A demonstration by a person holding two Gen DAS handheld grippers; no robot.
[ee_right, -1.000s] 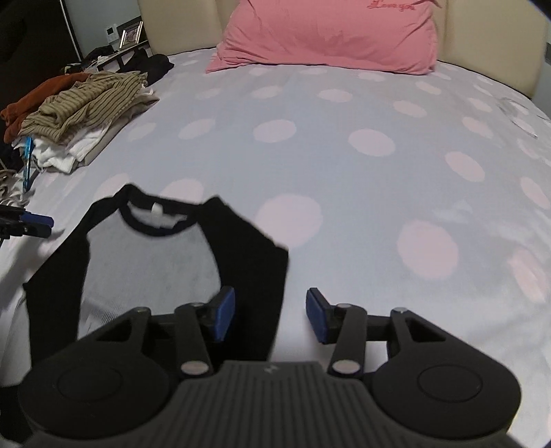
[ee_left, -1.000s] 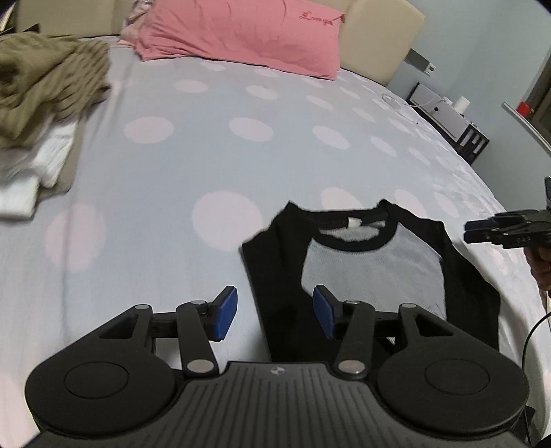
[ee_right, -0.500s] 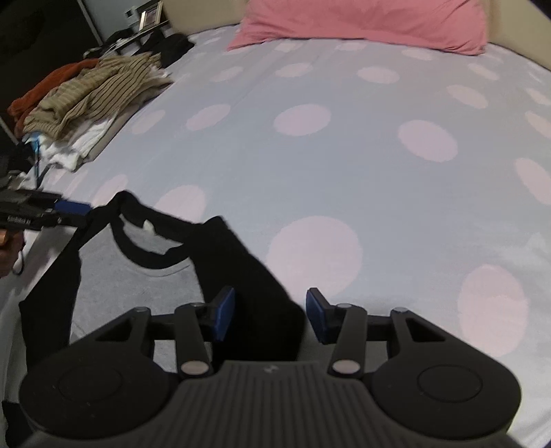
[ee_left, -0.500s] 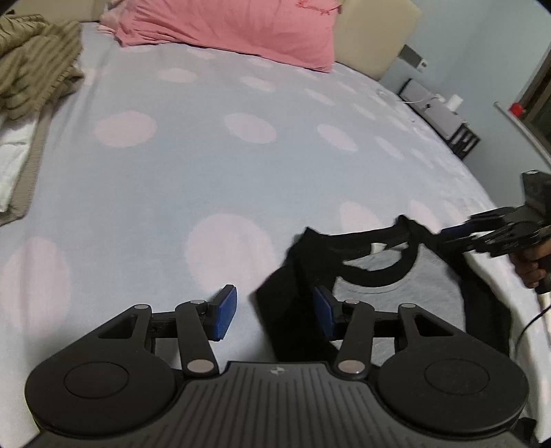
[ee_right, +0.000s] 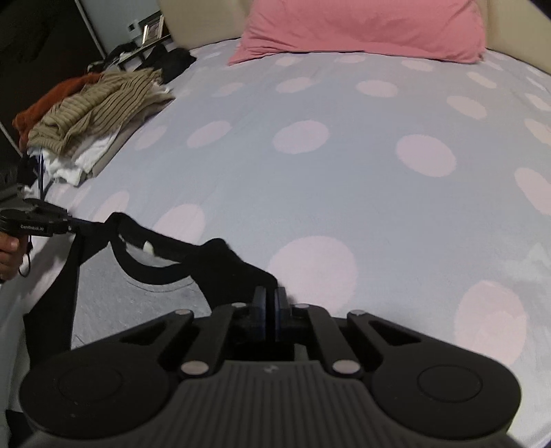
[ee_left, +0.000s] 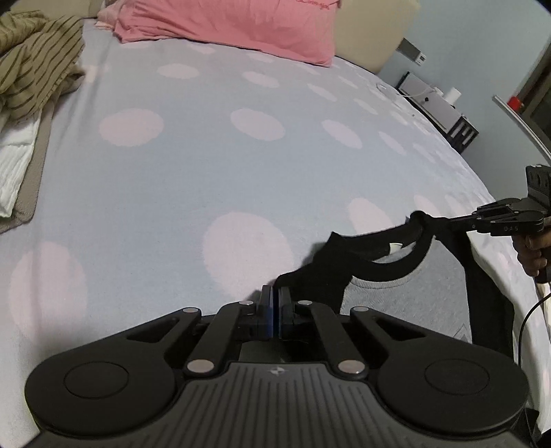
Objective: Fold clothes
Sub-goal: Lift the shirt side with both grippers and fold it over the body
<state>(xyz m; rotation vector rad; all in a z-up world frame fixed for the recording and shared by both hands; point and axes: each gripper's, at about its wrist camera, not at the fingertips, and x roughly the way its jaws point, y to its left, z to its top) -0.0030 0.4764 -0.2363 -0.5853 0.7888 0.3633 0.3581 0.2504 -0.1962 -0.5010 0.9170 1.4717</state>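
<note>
At the near edge of the bed [ee_left: 213,165], both hand-held grippers, left [ee_left: 274,312] and right [ee_right: 270,312], pinch the black-and-grey shirt [ee_right: 144,303] at its shoulders. I'd lift evenly, keeping the neckline taut so it hangs straight.

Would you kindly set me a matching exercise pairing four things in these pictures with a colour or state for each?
Things:
1. pillow
2. shirt
3. sheet
4. top garment on the pile

Descriptions:
A. tan with dark stripes
B. pale blue with pink dots
C. plain pink, at the headboard
D. grey body, black sleeves, pinched at both shoulders by the left gripper and the right gripper

Pairs: 1-C, 2-D, 3-B, 4-A
</note>
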